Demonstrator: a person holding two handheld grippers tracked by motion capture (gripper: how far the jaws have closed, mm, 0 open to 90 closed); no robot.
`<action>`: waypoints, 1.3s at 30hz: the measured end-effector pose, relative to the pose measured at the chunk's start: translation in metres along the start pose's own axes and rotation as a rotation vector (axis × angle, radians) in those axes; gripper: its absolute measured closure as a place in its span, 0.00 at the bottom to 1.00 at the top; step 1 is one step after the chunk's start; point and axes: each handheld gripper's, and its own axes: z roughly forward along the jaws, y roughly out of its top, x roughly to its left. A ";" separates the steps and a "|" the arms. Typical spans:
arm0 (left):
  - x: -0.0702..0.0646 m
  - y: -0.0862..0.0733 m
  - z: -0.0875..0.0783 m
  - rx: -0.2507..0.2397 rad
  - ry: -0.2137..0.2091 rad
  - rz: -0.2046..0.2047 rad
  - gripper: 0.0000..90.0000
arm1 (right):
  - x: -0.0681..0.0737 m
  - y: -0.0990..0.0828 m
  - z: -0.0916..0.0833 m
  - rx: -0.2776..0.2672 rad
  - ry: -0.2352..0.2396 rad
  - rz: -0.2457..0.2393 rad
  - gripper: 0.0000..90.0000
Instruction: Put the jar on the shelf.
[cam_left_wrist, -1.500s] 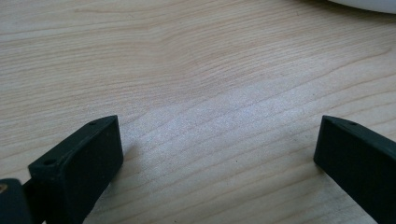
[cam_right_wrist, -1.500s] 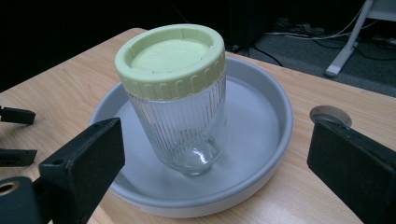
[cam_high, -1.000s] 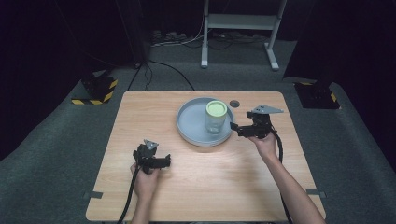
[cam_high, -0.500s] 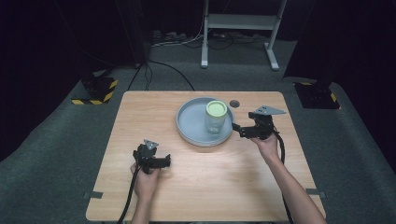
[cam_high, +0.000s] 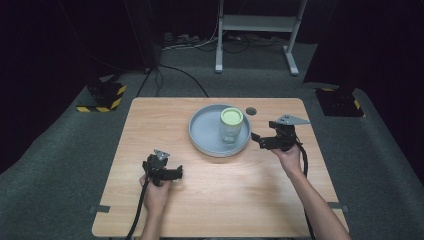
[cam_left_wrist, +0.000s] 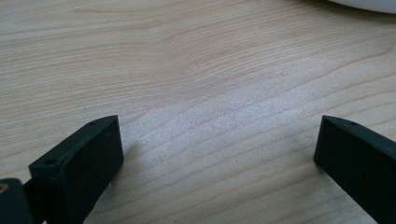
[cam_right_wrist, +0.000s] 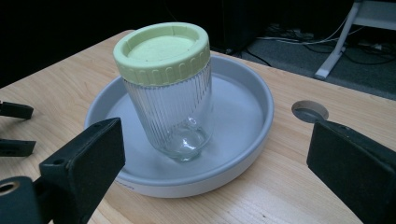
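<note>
Lidded glass jar (cam_right_wrist: 168, 88) in grey tray (cam_right_wrist: 252, 135)

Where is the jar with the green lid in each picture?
High view: the jar stands right of middle inside the grey tray, near the table's far edge.
Left gripper view: not in it; a white sliver at the top right may be the tray's rim.
Right gripper view: the jar is centre-left, in the tray.
Shared landmark: the grey tray.

A clear ribbed glass jar (cam_right_wrist: 175, 116) with a pale green lid (cam_right_wrist: 161, 50) stands in a grey round tray (cam_right_wrist: 247, 140) on a light wood-grain table (cam_high: 225, 195).
</note>
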 end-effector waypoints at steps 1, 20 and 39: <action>0.000 0.000 0.000 0.000 0.000 0.000 0.02 | 0.000 0.000 -0.001 -0.001 0.000 0.000 0.05; 0.000 0.000 0.000 0.001 0.000 0.001 0.02 | -0.004 -0.009 -0.014 -0.017 -0.010 0.014 0.05; 0.000 0.000 0.000 0.000 0.000 0.000 0.02 | -0.009 -0.020 -0.027 -0.026 -0.023 0.034 0.05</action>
